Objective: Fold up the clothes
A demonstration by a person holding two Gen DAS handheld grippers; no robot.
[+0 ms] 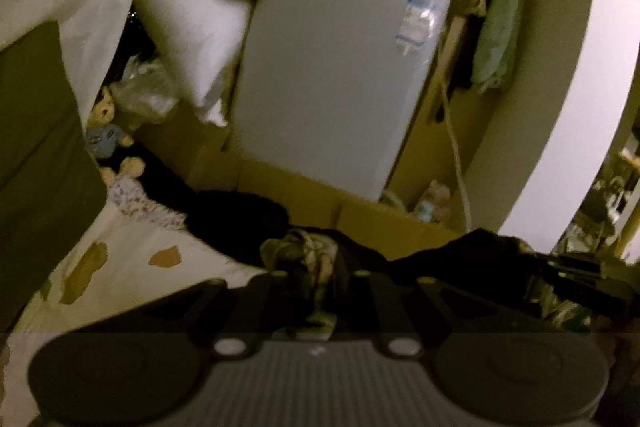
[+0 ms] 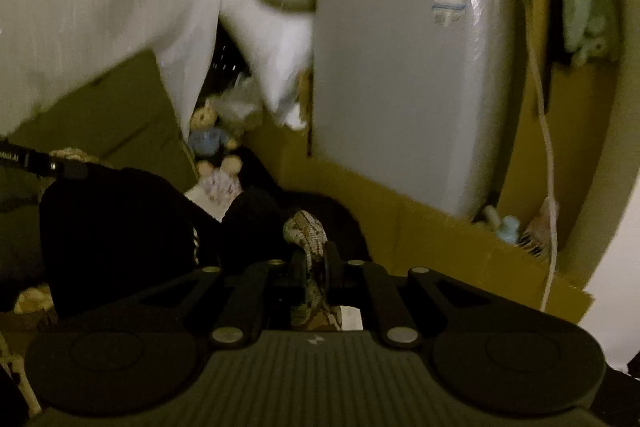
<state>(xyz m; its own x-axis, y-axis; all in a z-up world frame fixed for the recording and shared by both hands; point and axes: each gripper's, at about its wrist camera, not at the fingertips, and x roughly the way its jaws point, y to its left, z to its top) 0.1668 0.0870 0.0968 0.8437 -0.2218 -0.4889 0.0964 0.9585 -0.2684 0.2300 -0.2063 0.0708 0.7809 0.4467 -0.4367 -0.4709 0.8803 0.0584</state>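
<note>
- Your left tongs [image 1: 316, 281]: you are pinching them nearly closed on a bunched, patterned edge of the garment [image 1: 308, 251], which is spilling up between the two fingers.
- Your right tongs [image 2: 316, 267]: you are clamping them nearly closed on another patterned fold of the same garment [image 2: 306, 231], the cloth running down between the fingers towards the camera.
- Garment: you are holding it raised between both tongs; its dark body is hanging to the left in the right wrist view and stretching right towards the other tongs in the left wrist view, above the bed.
- Bed sheet [image 1: 132, 267]: pale with brown patches, lying below left of your left tongs.
- Dark pile [image 1: 240, 223]: sitting on the bed just beyond the garment; what it is cannot be told.
- Cardboard boxes [image 1: 304, 195]: standing behind the bed edge.
- White appliance [image 1: 332, 75]: standing on the boxes, wrapped in film, carrying a label [image 1: 418, 23] at its upper right.
- Soft toys [image 1: 108, 131]: sitting left of the boxes, blurred.
- White pillow [image 1: 188, 27]: leaning left of the appliance.
- Hanging clothes [image 1: 500, 19]: right of the appliance, blurred.
</note>
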